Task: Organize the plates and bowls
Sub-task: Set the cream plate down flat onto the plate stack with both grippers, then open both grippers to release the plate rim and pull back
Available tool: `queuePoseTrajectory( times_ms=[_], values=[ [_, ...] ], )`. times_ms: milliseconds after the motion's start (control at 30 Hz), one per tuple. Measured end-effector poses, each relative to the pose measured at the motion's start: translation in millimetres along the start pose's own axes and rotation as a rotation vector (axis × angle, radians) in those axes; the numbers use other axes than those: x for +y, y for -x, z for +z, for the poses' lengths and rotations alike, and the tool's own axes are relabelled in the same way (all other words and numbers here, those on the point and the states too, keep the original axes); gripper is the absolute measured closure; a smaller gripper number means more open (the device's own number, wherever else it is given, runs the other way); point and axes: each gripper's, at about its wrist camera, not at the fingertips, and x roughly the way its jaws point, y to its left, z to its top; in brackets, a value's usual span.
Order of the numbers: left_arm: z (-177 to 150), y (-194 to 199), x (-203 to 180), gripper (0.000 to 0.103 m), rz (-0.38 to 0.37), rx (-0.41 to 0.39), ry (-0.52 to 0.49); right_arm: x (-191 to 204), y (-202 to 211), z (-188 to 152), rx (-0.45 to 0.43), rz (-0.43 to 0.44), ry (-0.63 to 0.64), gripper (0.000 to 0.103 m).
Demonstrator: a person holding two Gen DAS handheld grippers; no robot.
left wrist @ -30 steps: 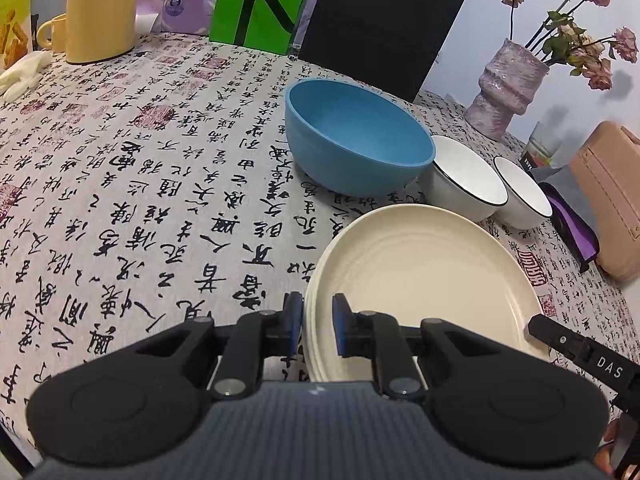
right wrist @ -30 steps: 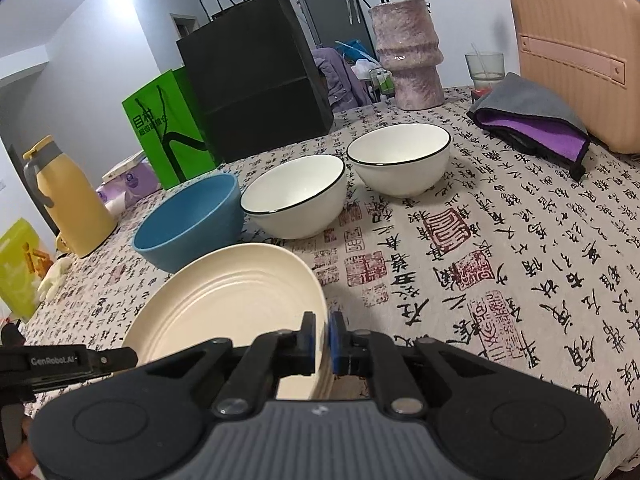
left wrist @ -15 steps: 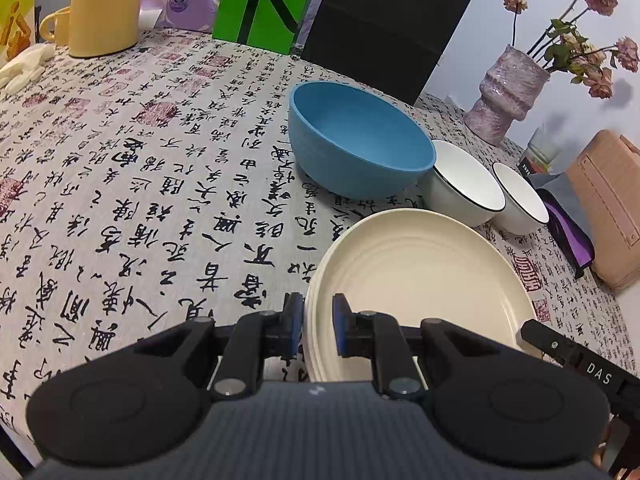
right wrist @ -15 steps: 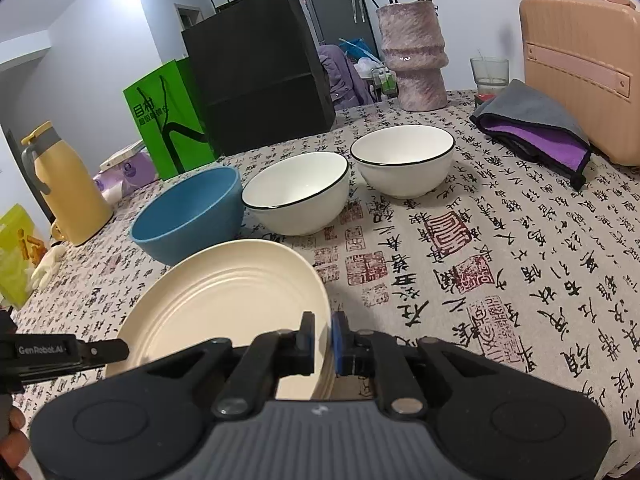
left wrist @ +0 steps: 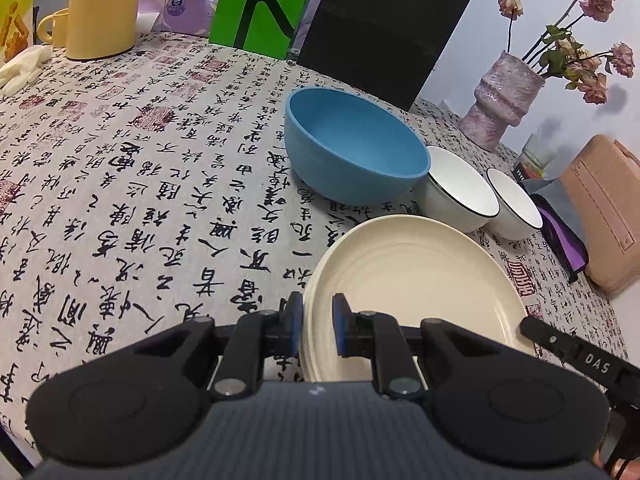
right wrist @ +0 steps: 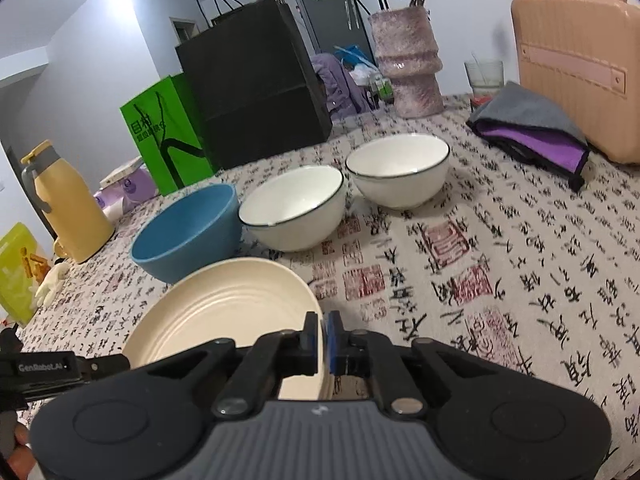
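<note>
Left wrist view: left claw [left wrist: 316, 326] pinches the near-left rim of the cream plate stack [left wrist: 416, 280], one blue pad outside the rim and one inside. At least two plates show at the stacked edge. Whether the stack rests on the counter [left wrist: 140, 184] or is lifted clear cannot be told. Right wrist view: right claw [right wrist: 323, 340] clamps the opposite rim of the same plates [right wrist: 224, 312]; its jaws have just been closing, and the rim sits between the pads with almost no gap left. Beyond the plates a row of three bowls stands upright on the patterned cloth: blue bowl [left wrist: 352, 156] nearest the green bag [left wrist: 264, 4], then a white bowl with dark rim [left wrist: 460, 188] touching or just beside it, then a second white bowl [left wrist: 514, 204]. Vase with dried roses [left wrist: 500, 100], purple cloth [right wrist: 532, 136], and tan case [right wrist: 580, 68] sit farther along. Yellow jug [left wrist: 102, 4] stands at the far corner, well apart.
</note>
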Motion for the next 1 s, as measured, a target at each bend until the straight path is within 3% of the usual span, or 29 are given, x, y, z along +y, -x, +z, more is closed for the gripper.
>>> queuePoseTrajectory(
  times_ms=[200, 267, 333, 400, 500, 533, 567, 600, 633, 667, 767, 1000],
  values=[
    [0, 0, 0, 0.087, -0.004, -0.002, 0.005, -1, 0, -2, -0.003, 0.006, -0.004, 0.099],
    [0, 2, 2, 0.087, -0.012, -0.01, 0.008, -2, 3, -1, -0.014, 0.021, -0.012, 0.095],
    [0, 7, 2, 0.082, -0.013, -0.036, -0.005, -3, 8, 0, -0.033, 0.034, -0.016, 0.092],
    [0, 15, 2, 0.063, -0.005, -0.076, -0.029, -3, 14, 0, -0.06, 0.044, -0.004, 0.087],
    [-3, 29, 3, 0.04, 0.003, -0.156, -0.066, 0, 24, -3, -0.104, 0.071, 0.023, 0.057],
    [-5, 34, 4, 0.032, 0.005, -0.189, -0.082, 1, 27, -5, -0.121, 0.084, 0.032, 0.037],
    [-7, 40, 5, 0.014, 0.008, -0.222, -0.094, 2, 31, -7, -0.141, 0.099, 0.043, 0.019],
    [-9, 46, 7, 0.0, 0.009, -0.258, -0.104, 3, 35, -10, -0.165, 0.118, 0.056, 0.011],
    [-13, 53, 9, 0.0, 0.013, -0.304, -0.113, 4, 39, -13, -0.188, 0.131, 0.068, 0.002],
    [-16, 60, 12, 0.0, 0.023, -0.344, -0.12, 6, 42, -15, -0.207, 0.132, 0.08, 0.0],
    [-25, 73, 20, 0.0, 0.07, -0.41, -0.14, 12, 50, -22, -0.243, 0.094, 0.109, 0.0],
    [-47, 99, 48, 0.0, 0.111, -0.482, -0.157, 22, 71, -37, -0.303, 0.077, 0.14, 0.0]
  ],
)
